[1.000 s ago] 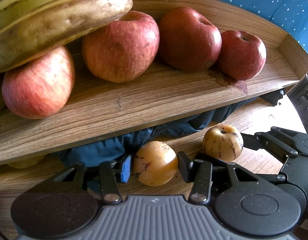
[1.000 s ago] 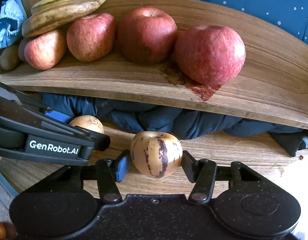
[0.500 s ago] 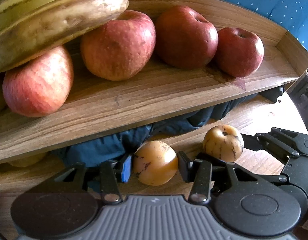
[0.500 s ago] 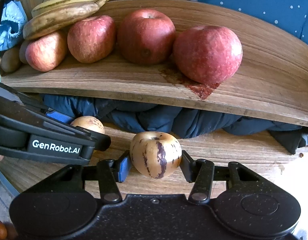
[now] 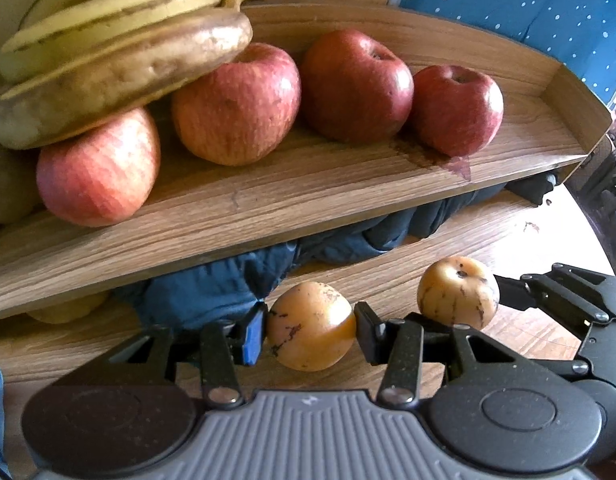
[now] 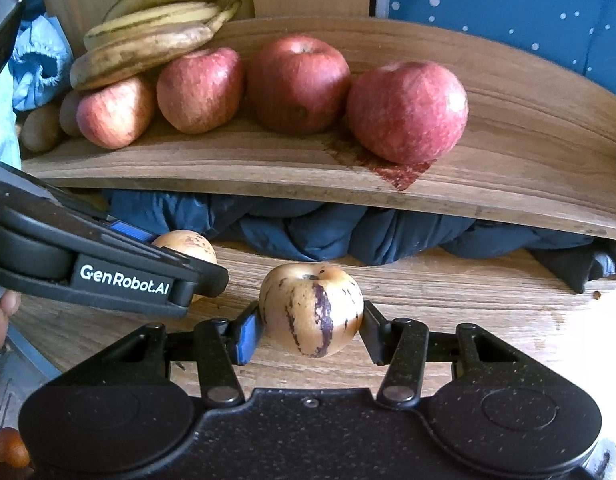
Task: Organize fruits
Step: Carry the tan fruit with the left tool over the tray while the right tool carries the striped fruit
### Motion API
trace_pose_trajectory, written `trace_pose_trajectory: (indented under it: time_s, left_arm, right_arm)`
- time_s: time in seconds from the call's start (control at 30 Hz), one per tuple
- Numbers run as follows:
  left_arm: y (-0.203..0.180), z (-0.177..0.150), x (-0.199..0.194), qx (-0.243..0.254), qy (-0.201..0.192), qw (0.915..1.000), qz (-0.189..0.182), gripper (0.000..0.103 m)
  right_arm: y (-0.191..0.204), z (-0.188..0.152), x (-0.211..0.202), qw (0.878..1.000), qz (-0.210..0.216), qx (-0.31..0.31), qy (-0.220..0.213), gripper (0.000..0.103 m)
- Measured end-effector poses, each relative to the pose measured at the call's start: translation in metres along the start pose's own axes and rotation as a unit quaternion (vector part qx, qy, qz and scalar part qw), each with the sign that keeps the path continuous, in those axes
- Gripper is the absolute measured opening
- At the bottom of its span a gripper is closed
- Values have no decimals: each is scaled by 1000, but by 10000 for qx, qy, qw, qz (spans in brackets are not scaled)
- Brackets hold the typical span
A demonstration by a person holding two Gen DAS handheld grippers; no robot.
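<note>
Using the wooden tray [image 5: 308, 200] as the reference: at its left end the bananas [image 5: 120, 60] lie on top of the leftmost of the red apples [image 5: 236, 104], four of them lined up along the tray toward its right side. Dark blue cloth [image 5: 212, 292] is bunched under the tray's front edge. In front of the tray, toward its left, the left tool [image 5: 309, 326] is clamped around a yellow-orange pepino melon [image 5: 311, 326], held above the tabletop [image 5: 467, 240]. Further right, in front of the tray's middle, the right tool [image 6: 311, 322] grips a purple-striped pepino melon [image 6: 311, 308] the same way. Both melons sit side by side, close but not touching.
</note>
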State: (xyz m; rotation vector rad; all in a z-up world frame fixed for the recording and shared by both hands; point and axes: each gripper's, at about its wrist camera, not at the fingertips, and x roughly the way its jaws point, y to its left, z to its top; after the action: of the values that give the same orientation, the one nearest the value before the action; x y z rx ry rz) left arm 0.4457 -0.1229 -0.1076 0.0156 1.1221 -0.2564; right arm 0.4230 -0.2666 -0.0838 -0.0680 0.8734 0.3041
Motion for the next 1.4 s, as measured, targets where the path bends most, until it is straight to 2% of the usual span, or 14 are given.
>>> trace_pose_trajectory:
  time_s: [0.27, 0.67, 1.03, 1.4]
  left_arm:
    - [-2, -12, -24, -34, -206, 9998, 50, 51]
    - [-8, -46, -69, -236, -446, 9985, 228, 51]
    - [3, -87, -94, -534, -453, 9969, 372, 51]
    - [29, -125, -107, -901, -353, 9938, 552, 51]
  right_arm:
    - [0, 2, -23, 9998, -33, -33, -184, 53]
    - [20, -17, -62, 9990, 127, -142, -405, 53]
    - [39, -41, -89, 9977, 356, -361, -447, 53]
    - [65, -62, -100, 9955, 664, -609, -290, 53]
